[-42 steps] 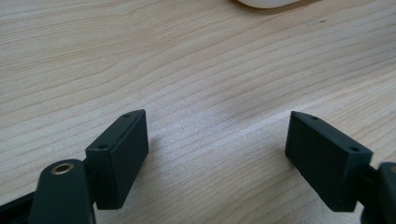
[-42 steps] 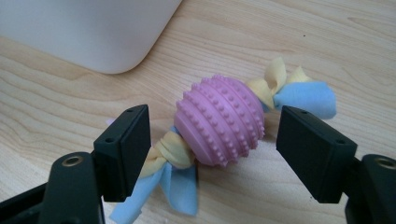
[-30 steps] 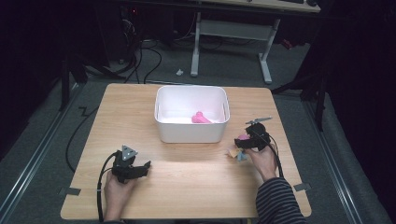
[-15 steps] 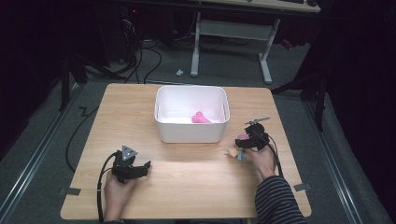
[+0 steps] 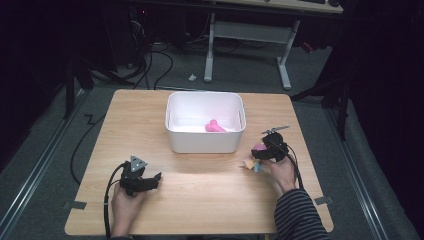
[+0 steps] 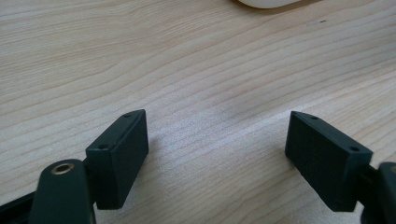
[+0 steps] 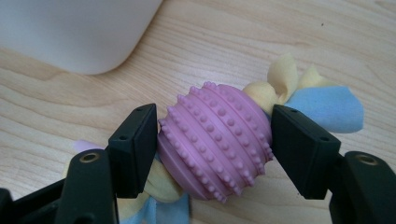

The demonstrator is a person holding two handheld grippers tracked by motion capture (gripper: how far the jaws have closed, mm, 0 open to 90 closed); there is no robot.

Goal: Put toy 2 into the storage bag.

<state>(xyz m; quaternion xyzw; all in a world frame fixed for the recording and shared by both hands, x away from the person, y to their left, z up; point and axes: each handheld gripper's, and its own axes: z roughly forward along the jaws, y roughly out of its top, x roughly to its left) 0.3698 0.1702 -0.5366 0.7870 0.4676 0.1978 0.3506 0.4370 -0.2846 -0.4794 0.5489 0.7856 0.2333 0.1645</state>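
A pink studded ball (image 7: 212, 140) with yellow and blue fleece strips (image 7: 322, 105) tied to it lies on the table, right of the white bin (image 5: 205, 140). My right gripper (image 7: 214, 149) has just been closing its jaws, and both pads now press on the ball's sides. In the high view that gripper (image 5: 257, 151) sits low over the toy (image 5: 259, 147) near the bin's front right corner. My left gripper (image 5: 155, 178) rests at the front left of the table. Its jaws stand wide open (image 6: 217, 154) over bare wood.
A second pink toy (image 5: 215, 126) lies inside the bin. The bin's rounded corner (image 7: 70, 32) is close behind the held ball. The wooden table (image 5: 210, 195) ends just behind both hands. Desk legs and cables stand on the floor beyond the far edge.
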